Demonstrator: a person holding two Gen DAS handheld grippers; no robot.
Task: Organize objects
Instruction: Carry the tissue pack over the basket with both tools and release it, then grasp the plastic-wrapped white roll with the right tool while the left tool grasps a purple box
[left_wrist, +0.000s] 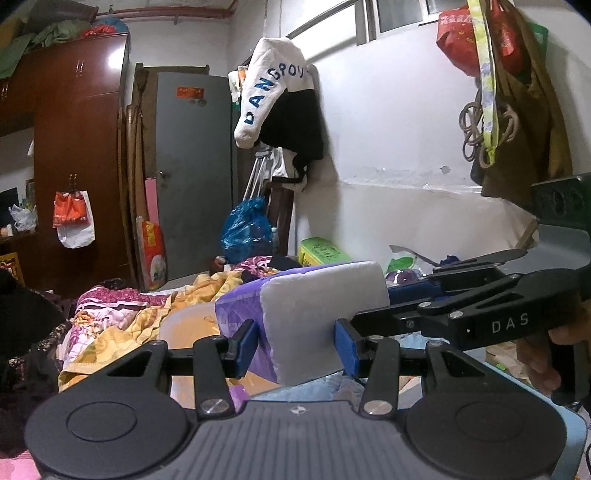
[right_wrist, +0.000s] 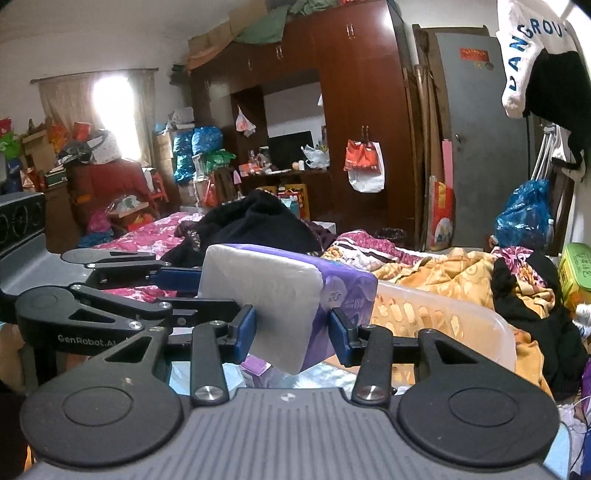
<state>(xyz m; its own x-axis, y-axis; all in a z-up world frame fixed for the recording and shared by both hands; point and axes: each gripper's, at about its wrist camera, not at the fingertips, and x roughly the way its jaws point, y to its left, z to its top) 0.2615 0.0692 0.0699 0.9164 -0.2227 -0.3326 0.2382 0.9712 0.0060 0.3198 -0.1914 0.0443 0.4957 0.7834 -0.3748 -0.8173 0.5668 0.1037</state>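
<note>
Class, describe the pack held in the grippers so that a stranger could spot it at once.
Start at the bed with its orange floral quilt. Above the pale plastic basket at its near edge is the purple tissue pack, clamped by the left gripper and right gripper; only it shows white ends.

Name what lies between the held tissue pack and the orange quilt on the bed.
In the right wrist view, the rim of a pale slotted plastic basket lies between the tissue pack and the orange quilt.

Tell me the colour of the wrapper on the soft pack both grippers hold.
Purple wrapper with white ends on the soft tissue pack, clearest in the right wrist view.
</note>
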